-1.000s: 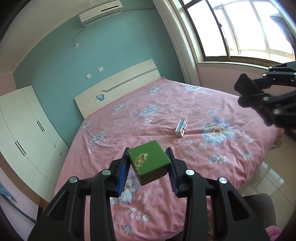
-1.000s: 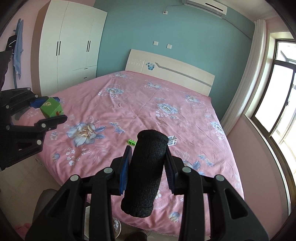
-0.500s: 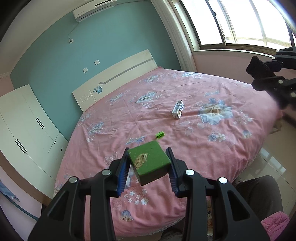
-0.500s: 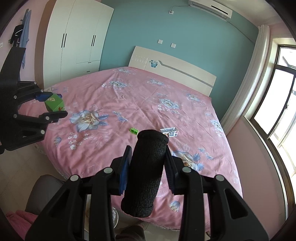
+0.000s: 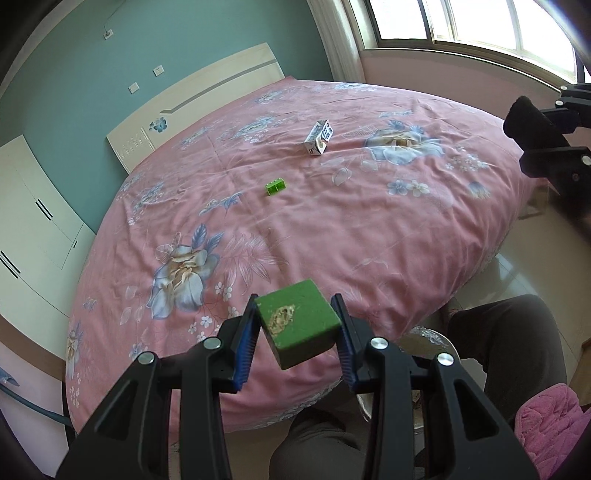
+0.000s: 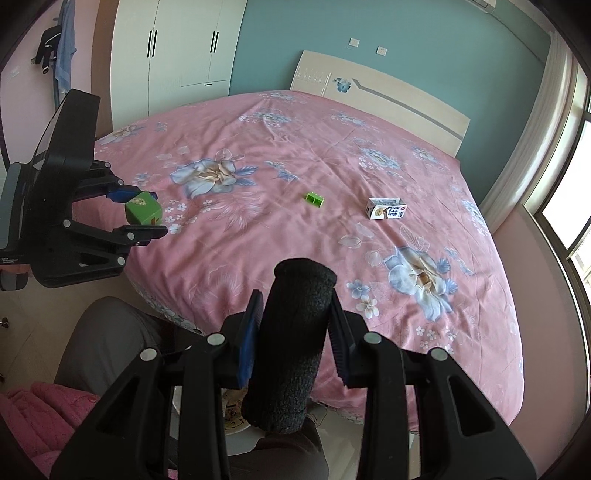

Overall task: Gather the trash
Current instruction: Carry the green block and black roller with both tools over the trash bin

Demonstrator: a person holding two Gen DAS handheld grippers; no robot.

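Observation:
My left gripper point(image 5: 297, 328) is shut on a green foam cube point(image 5: 298, 326) with a worn tan patch; the cube point(image 6: 143, 213) also shows at the left of the right wrist view. My right gripper point(image 6: 297, 317) is shut on a black foam cylinder point(image 6: 291, 347), seen again at the right edge of the left wrist view as a black cylinder point(image 5: 530, 123). Both hang over the near edge of a bed with a pink flowered sheet point(image 5: 332, 221). On the sheet lie a small green block point(image 5: 275, 187) and a small white carton point(image 5: 319, 137), both apart from the grippers.
A person's grey trouser legs point(image 5: 509, 343) and pink slippers point(image 5: 550, 421) are below the grippers, with a white round container point(image 6: 236, 421) between them on the floor. A white wardrobe point(image 6: 177, 55) stands left of the headboard point(image 6: 376, 96). A window point(image 5: 461, 26) is at the right.
Both grippers have sunk and tipped downward, each keeping its grip. The bed now fills the views, the ceiling unit has left them, and the legs and floor have come in.

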